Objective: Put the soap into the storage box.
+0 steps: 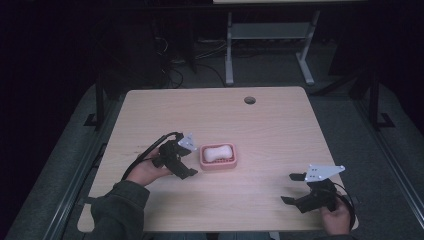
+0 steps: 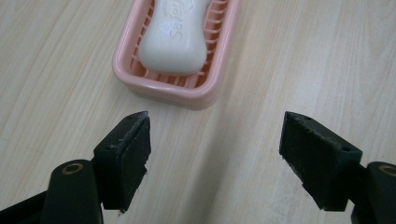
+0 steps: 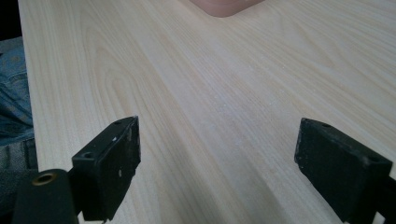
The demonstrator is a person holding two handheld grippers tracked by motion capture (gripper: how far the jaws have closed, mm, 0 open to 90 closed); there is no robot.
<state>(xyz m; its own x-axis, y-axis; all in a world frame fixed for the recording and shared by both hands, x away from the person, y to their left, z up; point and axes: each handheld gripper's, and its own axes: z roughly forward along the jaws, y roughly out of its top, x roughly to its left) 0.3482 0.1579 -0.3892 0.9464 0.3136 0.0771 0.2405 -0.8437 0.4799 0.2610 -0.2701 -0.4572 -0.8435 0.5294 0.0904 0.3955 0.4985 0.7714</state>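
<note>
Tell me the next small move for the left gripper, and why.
Probably ease the left gripper forward over the soap: its jaws stand wide open just short of the pink dish, where the bar lies untouched. The right gripper is farther off.

- White, waisted oval bar of soap (image 2: 173,39), lying in a pink ribbed plastic soap dish (image 2: 187,91): raised letters moulded into its top face, seen in the left gripper view; only the opening "Sa" reads with any certainty, the following letters being cut by the frame edge
- No other text, label, number or sign legible
</note>
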